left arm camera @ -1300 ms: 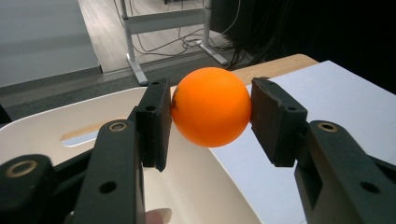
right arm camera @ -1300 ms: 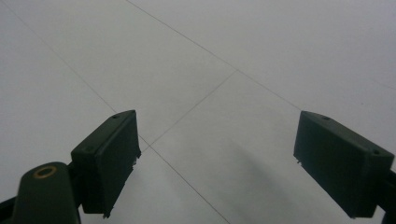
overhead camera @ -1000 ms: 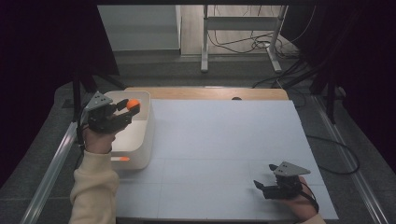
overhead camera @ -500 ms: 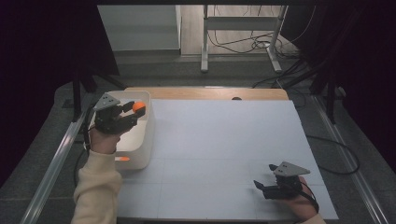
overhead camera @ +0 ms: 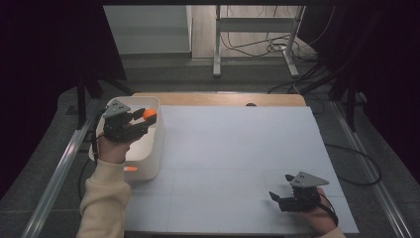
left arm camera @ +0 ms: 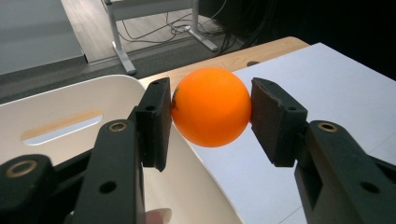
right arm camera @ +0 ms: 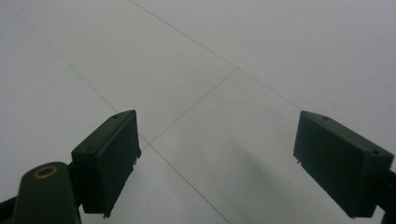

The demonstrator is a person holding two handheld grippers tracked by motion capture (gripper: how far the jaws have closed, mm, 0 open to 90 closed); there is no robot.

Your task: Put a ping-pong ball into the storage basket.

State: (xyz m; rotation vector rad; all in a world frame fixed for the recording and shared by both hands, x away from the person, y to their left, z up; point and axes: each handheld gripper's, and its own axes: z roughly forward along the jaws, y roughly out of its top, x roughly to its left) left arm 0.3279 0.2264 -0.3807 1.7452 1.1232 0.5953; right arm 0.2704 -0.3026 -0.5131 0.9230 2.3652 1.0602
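High view shows the tabletop (overhead camera: pixel 237 163) covered by a large white sheet, with a strip of bare wood along its far edge. A white bin (overhead camera: pixel 148 153) stands at the left edge of the tabletop, toward the far left corner, its rim just beside the edge of the sheet. Something small and orange (overhead camera: pixel 131 168) shows low at the bin's near end; what it is cannot be told.

Above the bin a person's hand in a cream sleeve (overhead camera: pixel 106 198) holds the left tool (overhead camera: pixel 144 119), its jaws pointing toward the right edge. It pinches an orange ball (overhead camera: pixel 149 114) over the bin's far end, close to the wall that faces the sheet. From the left gripper view, the ball (left arm camera: pixel 211 106) sits between the two black pads, the left pad touching it and the right pad at its side, with the bin's rim (left arm camera: pixel 70 95) and a slot handle below and behind.

Near the near right corner, the right tool (overhead camera: pixel 278 193) rests low over the sheet, well apart from the bin. From the right gripper view its jaws are spread wide over bare white sheet (right arm camera: pixel 210 70), holding nothing.
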